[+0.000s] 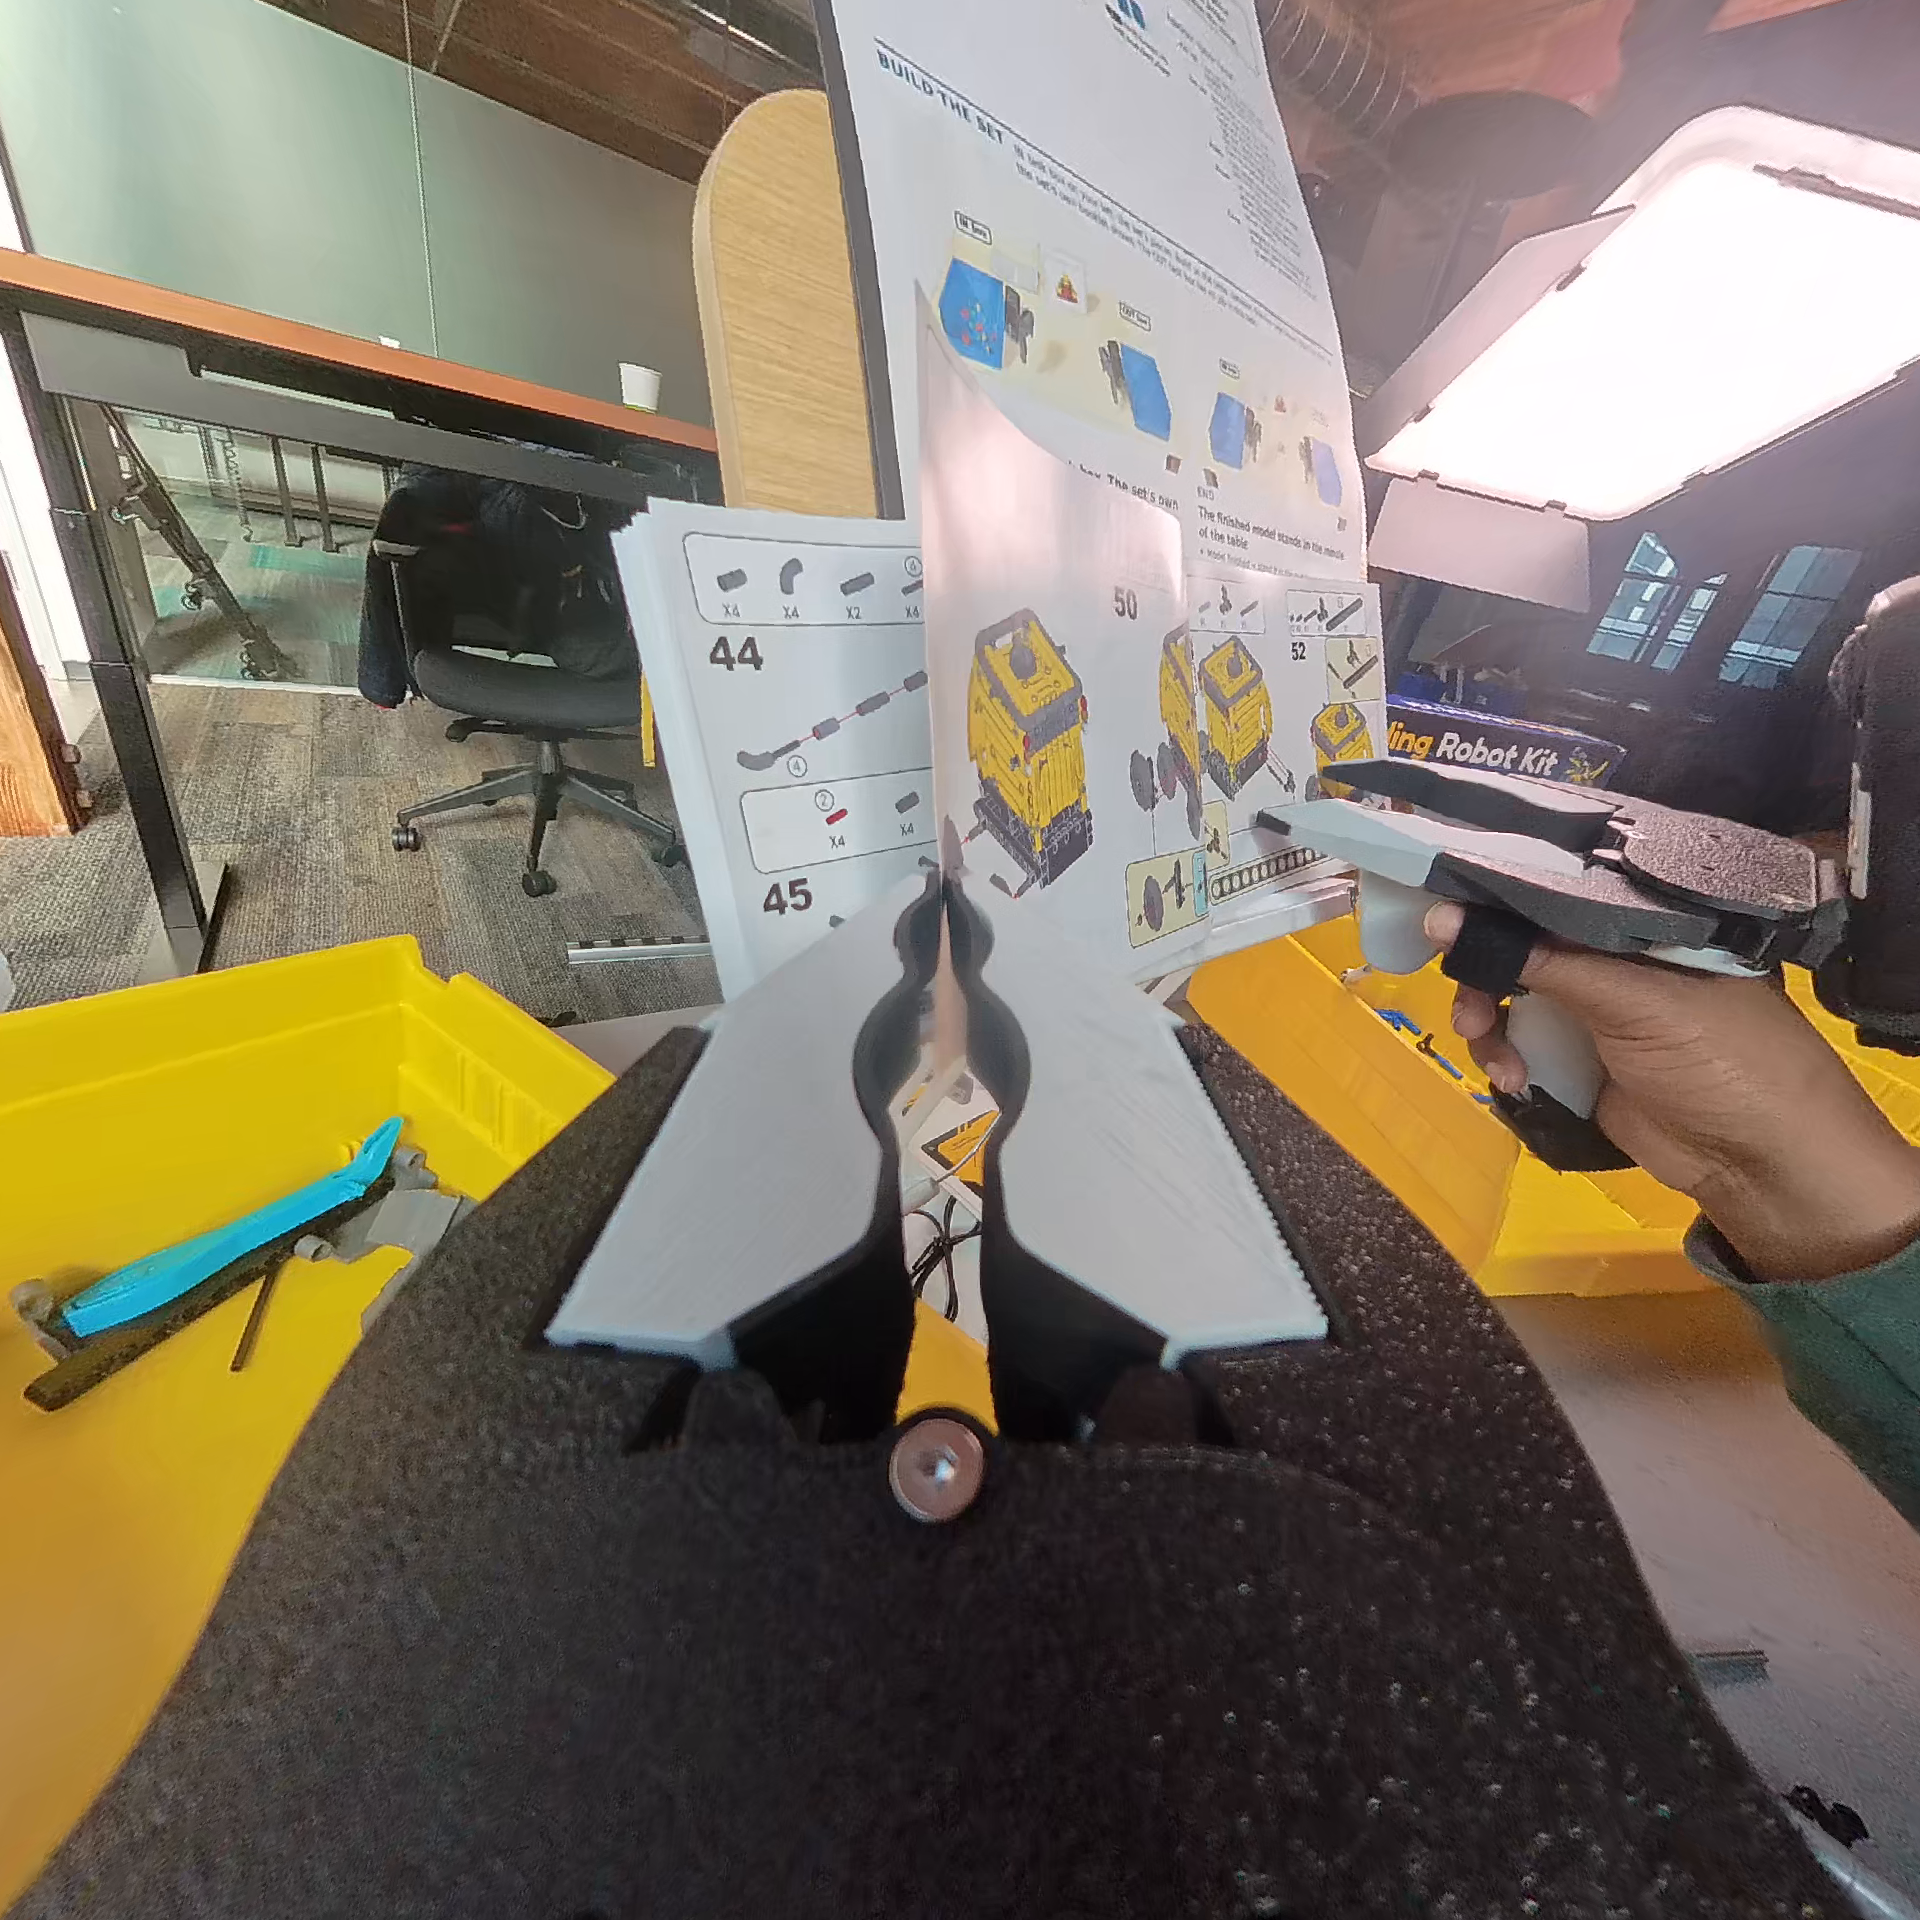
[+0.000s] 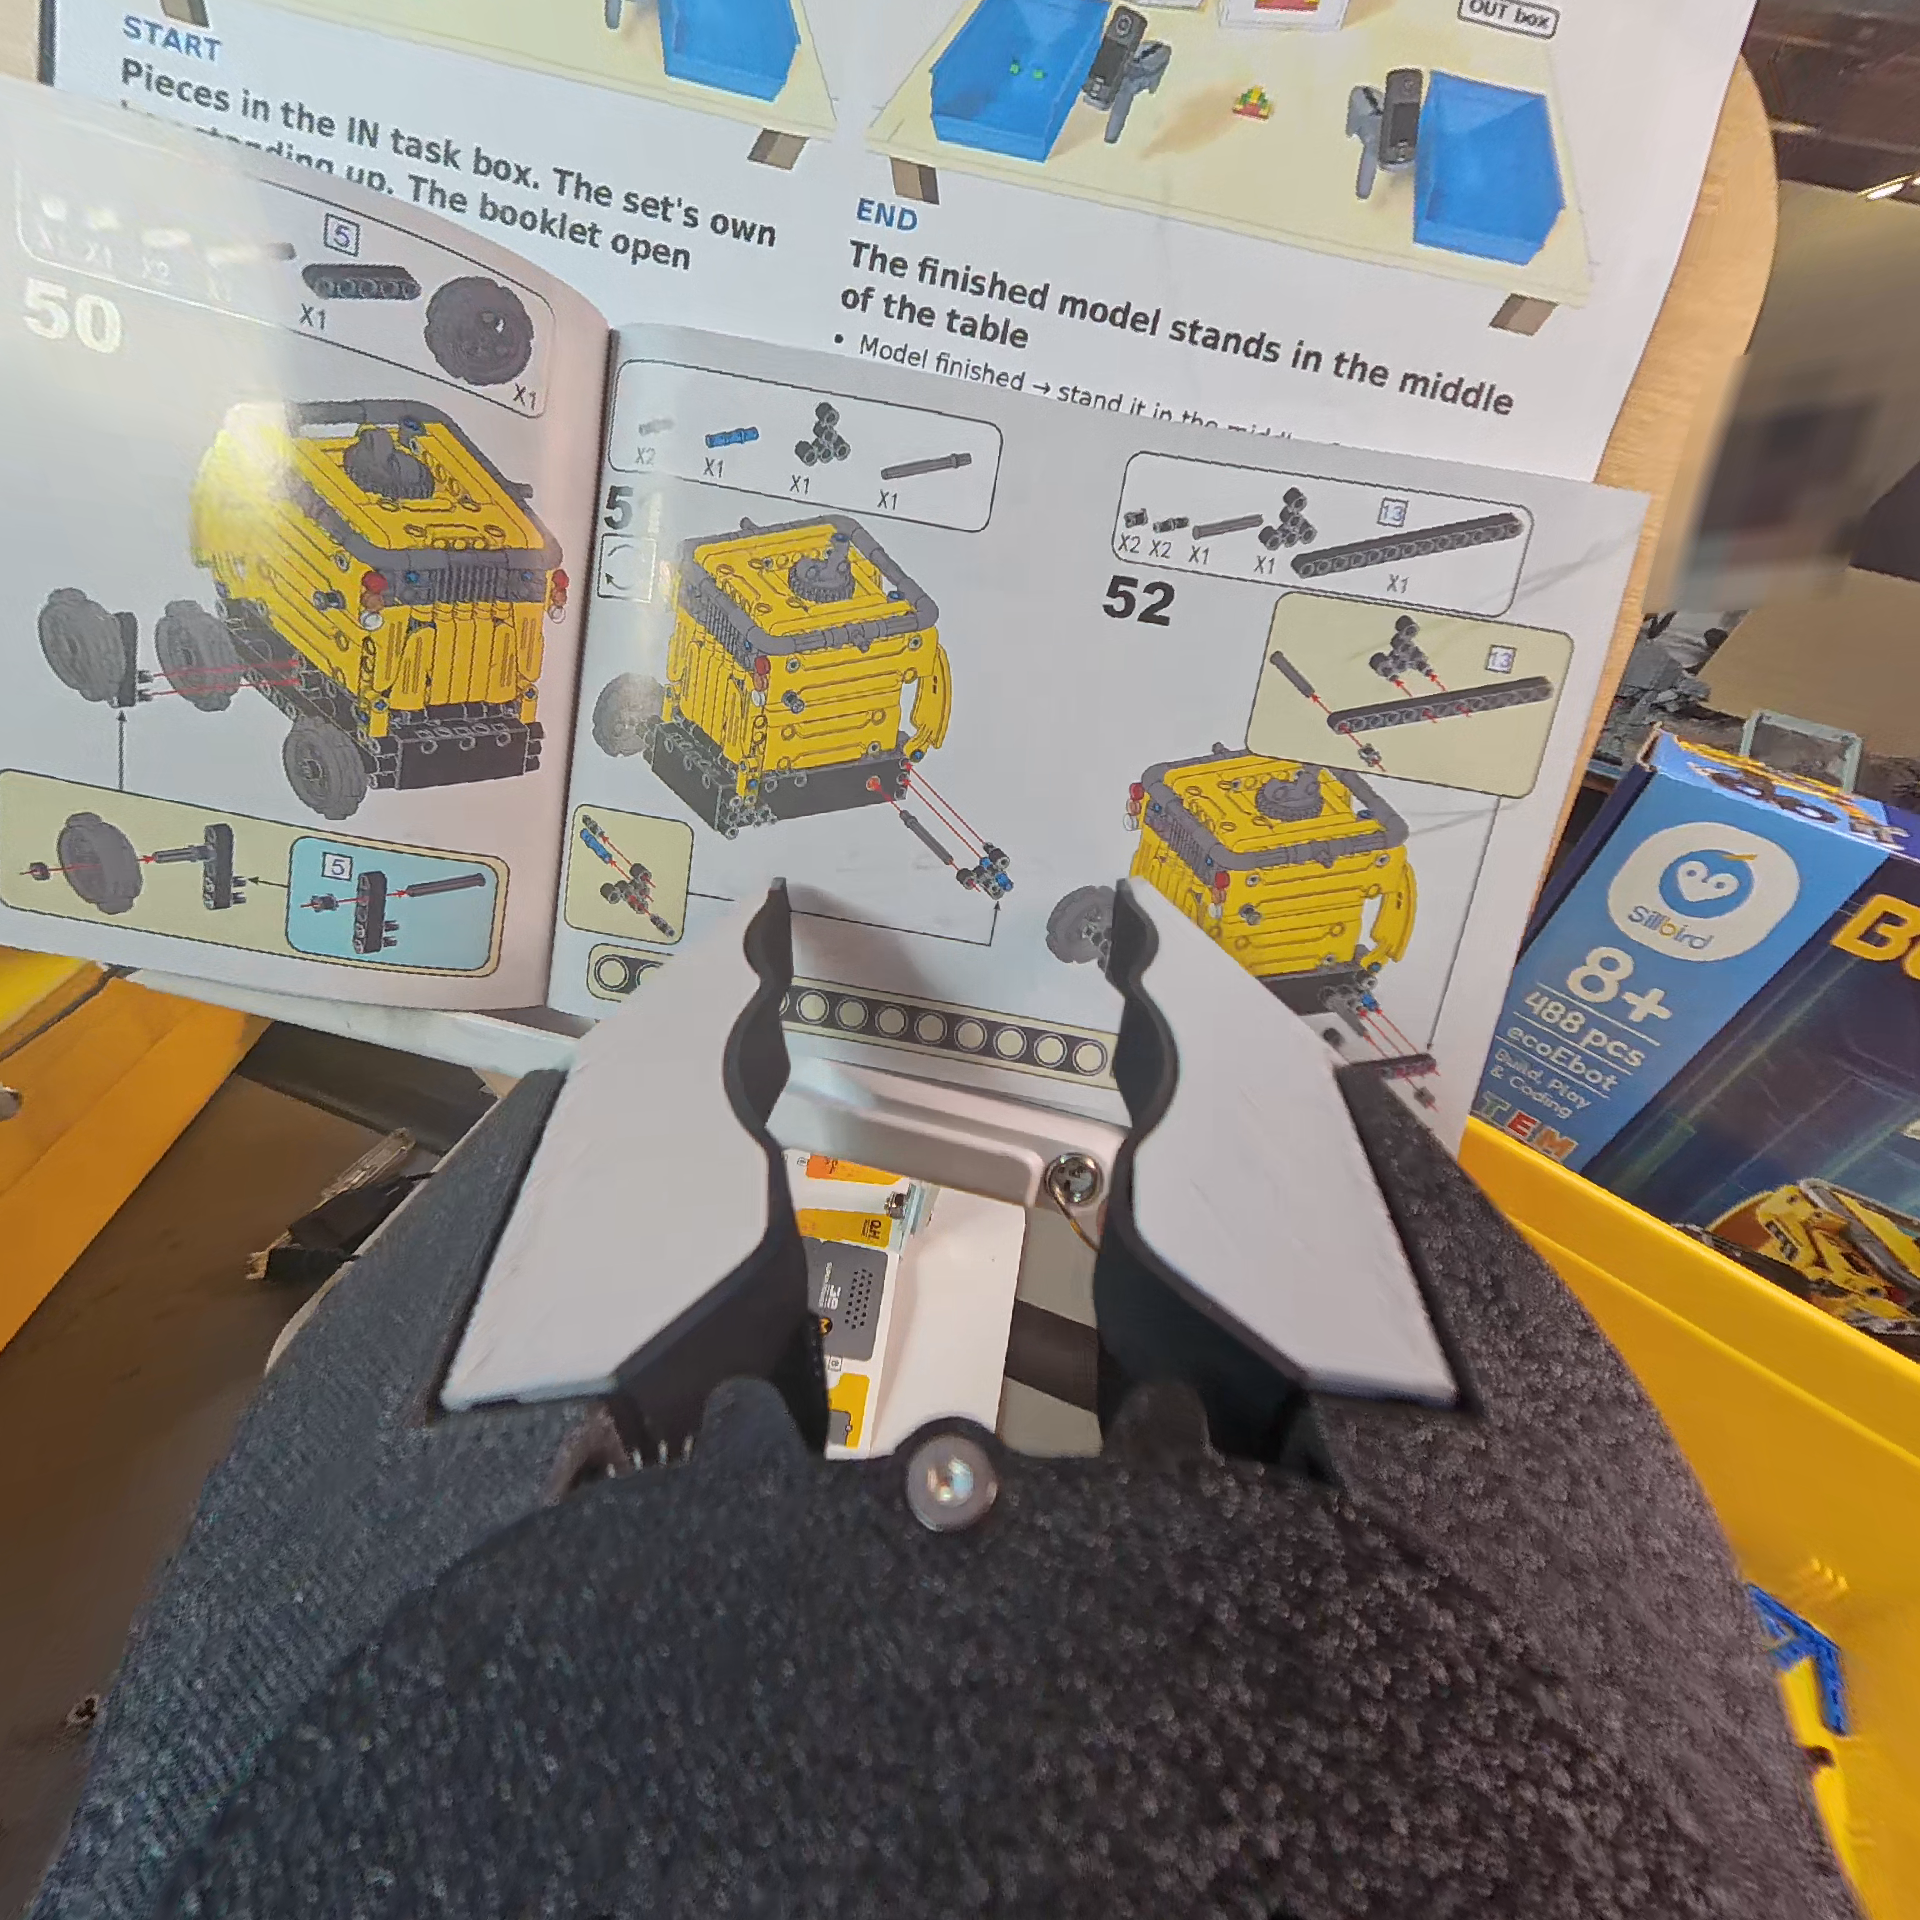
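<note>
Left gripper (image 1: pixel 943 894): fingers pressed together, pinching the lower edge of a booklet page (image 1: pixel 1039 665), page lifted upright. Right gripper (image 2: pixel 948 914): fingers spread, holding nothing, just near the open instruction booklet (image 2: pixel 831 665), which stands propped at the far side. Yellow bin (image 1: pixel 208 1039) left, with a blue part (image 1: pixel 218 1247) inside. Blue kit box (image 2: pixel 1704 987) to the right.

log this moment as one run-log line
left hand-held gripper: shut on booklet page | right hand-held gripper: open, empty, facing booklet | yellow bin: blue part inside
</note>
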The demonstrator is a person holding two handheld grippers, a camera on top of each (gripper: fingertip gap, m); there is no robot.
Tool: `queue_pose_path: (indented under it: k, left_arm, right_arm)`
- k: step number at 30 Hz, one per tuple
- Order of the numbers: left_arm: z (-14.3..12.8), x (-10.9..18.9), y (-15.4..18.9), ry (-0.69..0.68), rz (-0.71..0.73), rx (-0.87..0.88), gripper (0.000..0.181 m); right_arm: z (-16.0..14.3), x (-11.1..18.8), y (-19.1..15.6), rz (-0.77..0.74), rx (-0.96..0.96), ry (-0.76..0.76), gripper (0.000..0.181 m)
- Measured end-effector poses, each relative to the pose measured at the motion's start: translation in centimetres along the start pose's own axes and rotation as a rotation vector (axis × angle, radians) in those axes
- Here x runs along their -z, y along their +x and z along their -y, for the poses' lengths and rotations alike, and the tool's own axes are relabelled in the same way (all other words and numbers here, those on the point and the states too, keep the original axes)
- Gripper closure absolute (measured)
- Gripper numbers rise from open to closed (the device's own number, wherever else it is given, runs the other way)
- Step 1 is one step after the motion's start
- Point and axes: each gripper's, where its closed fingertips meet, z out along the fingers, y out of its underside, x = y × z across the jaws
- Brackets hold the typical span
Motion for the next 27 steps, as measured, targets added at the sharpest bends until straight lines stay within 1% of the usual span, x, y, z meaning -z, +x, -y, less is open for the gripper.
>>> queue_pose_path:
  k: [2,3,4,5,7,8,9,11,13,15,16,17,18,19,20,22,25,27]
  left_arm:
    - [0.0,0.0,0.0,-0.003,-0.004,0.001,0.181]
    - [-0.1,0.0,0.1,-0.006,-0.007,0.002,0.181]
    - [-0.1,0.0,0.1,-0.009,-0.010,0.002,0.181]
    - [0.0,0.0,0.1,-0.012,-0.014,0.001,0.181]
    - [0.0,0.0,0.2,-0.021,-0.026,0.000,0.181]
    - [0.1,0.1,0.3,-0.024,-0.033,0.001,0.181]
    - [0.2,0.1,0.4,-0.025,-0.040,0.003,0.181]
    - [0.4,0.1,0.6,-0.026,-0.055,0.005,0.181]
    - [0.6,0.2,1.0,-0.025,-0.067,0.001,0.181]
    - [0.9,0.2,1.4,-0.022,-0.080,-0.004,0.181]
    - [1.0,0.3,1.8,-0.020,-0.090,-0.005,0.181]
    - [1.2,0.3,2.1,-0.017,-0.099,-0.008,0.181]
    - [1.4,0.4,2.5,-0.015,-0.108,-0.015,0.181]
    - [1.6,0.6,2.8,-0.014,-0.116,-0.025,0.181]
    - [1.9,0.7,3.2,-0.012,-0.125,-0.033,0.181]
    - [2.4,1.0,3.8,-0.006,-0.146,-0.043,0.181]
    - [2.9,1.2,4.5,-0.001,-0.166,-0.056,0.181]
    - [3.0,1.2,4.7,-0.004,-0.173,-0.061,0.181]
  right_arm:
    - [1.5,0.8,-0.3,0.013,0.028,0.018,0.117]
    - [2.7,1.6,-0.7,0.036,0.044,0.038,0.117]
    - [4.1,2.6,-1.8,0.091,0.067,0.052,0.118]
    - [5.2,3.8,-3.6,0.182,0.092,0.049,0.121]
    - [6.3,6.8,-9.0,0.440,0.150,0.006,0.124]
    - [6.0,8.5,-11.9,0.575,0.193,-0.047,0.122]
    - [4.9,10.4,-15.0,0.715,0.248,-0.118,0.115]
    - [1.6,14.8,-20.2,0.953,0.376,-0.271,0.106]
    - [-1.6,18.3,-24.0,1.069,0.519,-0.357,0.106]
    - [-4.7,20.2,-26.5,1.093,0.684,-0.408,0.106]
    - [-5.8,20.4,-27.3,1.068,0.763,-0.411,0.109]
    - [-6.6,20.3,-27.9,1.042,0.838,-0.392,0.117]
    - [-7.1,20.5,-28.5,1.037,0.903,-0.363,0.129]
    - [-7.6,20.8,-29.0,1.043,0.967,-0.330,0.144]
    - [-7.7,20.7,-29.1,1.023,1.039,-0.276,0.148]
    - [-7.8,21.3,-29.1,1.046,1.156,-0.163,0.148]
    - [-8.0,23.7,-28.5,1.197,1.265,0.053,0.148]
    - [-8.3,24.7,-27.4,1.248,1.295,0.104,0.148]
